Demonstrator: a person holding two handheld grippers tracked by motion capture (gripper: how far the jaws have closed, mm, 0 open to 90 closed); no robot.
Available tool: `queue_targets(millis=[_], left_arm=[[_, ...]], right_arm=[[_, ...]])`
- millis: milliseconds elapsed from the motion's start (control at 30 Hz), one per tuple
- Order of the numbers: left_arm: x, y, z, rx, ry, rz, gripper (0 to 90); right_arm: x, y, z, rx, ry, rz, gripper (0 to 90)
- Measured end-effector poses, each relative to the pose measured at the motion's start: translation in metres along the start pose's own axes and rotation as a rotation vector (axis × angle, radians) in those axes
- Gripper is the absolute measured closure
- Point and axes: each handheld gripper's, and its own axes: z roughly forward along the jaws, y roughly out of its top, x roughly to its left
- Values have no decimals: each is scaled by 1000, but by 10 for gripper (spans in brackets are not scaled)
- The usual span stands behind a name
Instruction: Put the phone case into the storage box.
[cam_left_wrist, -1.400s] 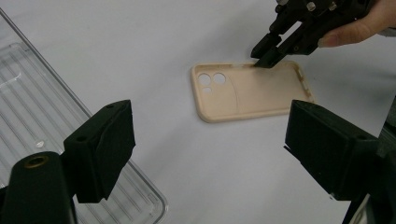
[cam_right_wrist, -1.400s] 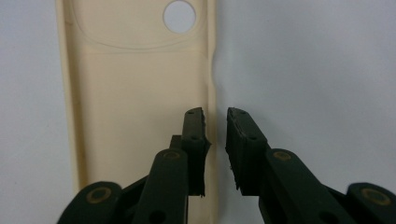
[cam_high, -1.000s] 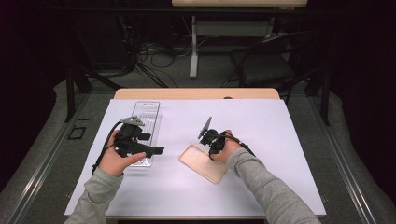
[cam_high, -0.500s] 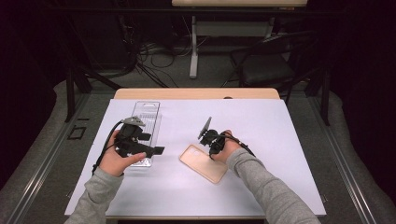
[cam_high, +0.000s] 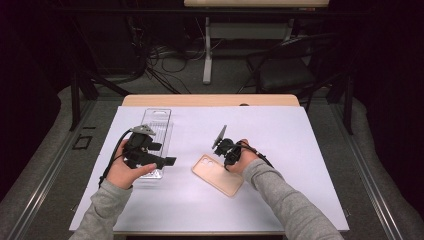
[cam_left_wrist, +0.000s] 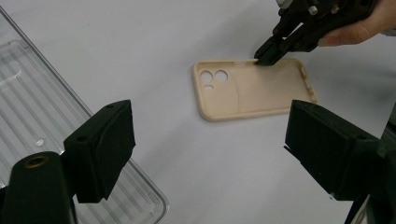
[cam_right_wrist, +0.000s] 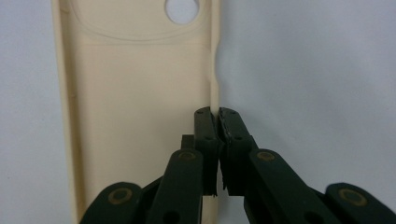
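Ideally, the right gripper (cam_right_wrist: 218, 114), pinched shut on the phone case's (cam_left_wrist: 252, 91) side wall, lifts slowly, while the left gripper (cam_left_wrist: 210, 154) waits open.

One phone case (cam_high: 218, 174), one clear plastic tray (cam_high: 156, 131), two claws, one table (cam_high: 300, 150).

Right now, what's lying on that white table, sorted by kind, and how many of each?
Beige soft phone case: 1
Clear ribbed plastic tray: 1
Black hand-held two-jaw tool: 2, the left tool over the tray, the right tool pinching the case's side wall
Total: 4
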Motion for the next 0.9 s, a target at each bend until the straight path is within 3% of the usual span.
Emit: queue_targets(millis=[267,567,900], left_arm=[[0,0,0,-1,0,-3,158],[0,0,0,-4,-2,-4,158],[0,-1,0,-21,-1,-8,158]], right_arm=[[0,-1,-4,-2,1,7,874],[2,-3,-11,-46,1,3,876],[2,-11,-22,-100,-5,48,876]])
